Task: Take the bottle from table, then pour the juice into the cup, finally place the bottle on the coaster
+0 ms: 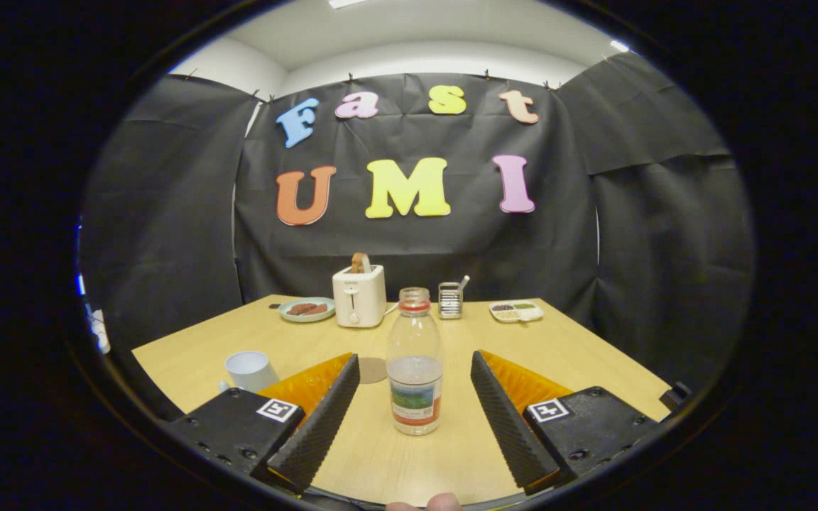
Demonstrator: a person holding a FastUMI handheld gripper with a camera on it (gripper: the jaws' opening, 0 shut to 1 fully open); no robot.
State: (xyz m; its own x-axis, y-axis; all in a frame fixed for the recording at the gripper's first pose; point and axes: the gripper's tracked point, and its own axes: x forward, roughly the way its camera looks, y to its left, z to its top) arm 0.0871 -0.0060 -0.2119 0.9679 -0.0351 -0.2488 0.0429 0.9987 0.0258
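A clear plastic bottle (415, 362) with a red neck ring, no cap and a little liquid in it stands upright on the wooden table (579, 348). It sits between my two fingers, level with their tips. My gripper (415, 363) is open, and both ribbed black pads (324, 419) stand apart from the bottle. A white cup (250, 370) stands just left of the left finger. A round brown coaster (372, 370) lies flat on the table between the left fingertip and the bottle, partly hidden.
At the back of the table stand a white toaster (359, 295) with a slice of bread, a plate of food (307, 309), a small metal holder (450, 299) and a white divided dish (516, 311). A fingertip (437, 502) of the person shows below the fingers.
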